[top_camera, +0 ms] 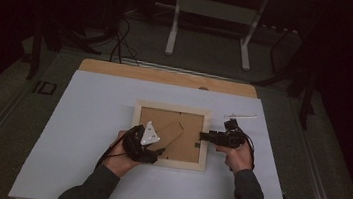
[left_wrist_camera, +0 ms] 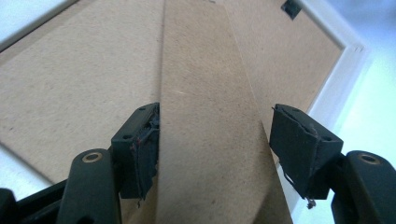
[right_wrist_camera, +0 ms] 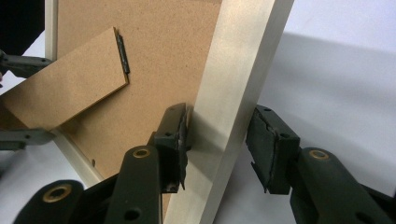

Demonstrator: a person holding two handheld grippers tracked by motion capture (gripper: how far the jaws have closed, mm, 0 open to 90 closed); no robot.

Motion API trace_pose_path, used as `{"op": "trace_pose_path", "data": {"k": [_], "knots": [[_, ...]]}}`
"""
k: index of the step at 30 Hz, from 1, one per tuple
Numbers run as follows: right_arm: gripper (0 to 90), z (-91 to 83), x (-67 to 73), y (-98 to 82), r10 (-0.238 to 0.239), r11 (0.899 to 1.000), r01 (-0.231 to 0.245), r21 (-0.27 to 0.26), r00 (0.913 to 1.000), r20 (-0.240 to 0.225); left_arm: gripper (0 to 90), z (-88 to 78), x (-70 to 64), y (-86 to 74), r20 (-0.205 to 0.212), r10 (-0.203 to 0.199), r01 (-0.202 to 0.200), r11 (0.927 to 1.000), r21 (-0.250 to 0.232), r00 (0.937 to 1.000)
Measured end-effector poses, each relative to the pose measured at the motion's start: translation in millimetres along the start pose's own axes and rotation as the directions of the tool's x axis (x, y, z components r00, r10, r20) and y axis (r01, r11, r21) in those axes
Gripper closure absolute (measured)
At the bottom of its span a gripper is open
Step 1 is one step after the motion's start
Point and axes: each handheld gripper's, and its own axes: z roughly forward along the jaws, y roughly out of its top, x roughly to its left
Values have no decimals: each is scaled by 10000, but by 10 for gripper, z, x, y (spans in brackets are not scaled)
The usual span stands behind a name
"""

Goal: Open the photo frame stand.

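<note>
One table [top_camera: 117,70] is seen in the high view, its wooden top covered almost wholly by a white sheet [top_camera: 85,134]. On that sheet, near the middle, a picture frame [top_camera: 173,110] is laid face down, so that its brown backing board [top_camera: 154,119] is turned upward. The backing board is held inside the pale wooden border as in a shallow tray. A brown easel stand [top_camera: 171,131] is attached to the board by a small dark hinge [right_wrist_camera: 123,53] and is lifted at an angle above it.

The left gripper [top_camera: 158,152] is held at the lower left corner of the frame, with a grey three-cornered plate on top of it. In the left gripper view, the easel stand [left_wrist_camera: 205,140] is seen between the two jaws. One pad [left_wrist_camera: 144,149] is set against the edge of the stand, while the other pad [left_wrist_camera: 299,144] is kept clear of it; the jaws are therefore spread, with nothing pinched.

The right gripper [top_camera: 203,137] is held at the right side of the frame. In the right gripper view, the right rail [right_wrist_camera: 233,102] of the frame is straddled by the jaws. One pad [right_wrist_camera: 175,140] is set against the inner face of the rail; a narrow gap is seen at the other pad [right_wrist_camera: 268,149], so no firm grip is shown.

A thin white object [top_camera: 240,117] is laid on the sheet just beyond the right gripper; its kind cannot be told.
</note>
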Motion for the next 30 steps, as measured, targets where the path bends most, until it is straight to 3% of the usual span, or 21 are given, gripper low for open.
{"op": "trace_pose_path", "data": {"k": [6,15,19,30], "knots": [[585,-9,22,-17,-89,9997,90,-216,9999,77,352,20,81,-21,741,-895,860,9951,494,9932],[586,-23,44,-46,-275,9982,284,-527,9995,169,443,18,91,-18,1084,-1328,1233,9883,897,9852],[586,-32,66,-50,-419,9970,436,-639,9987,273,457,9,91,-12,1103,-1237,1134,9890,948,9862],[592,-74,115,-67,-637,9911,709,-1130,9958,660,462,20,25,29,452,-600,559,9946,880,9972]]}}
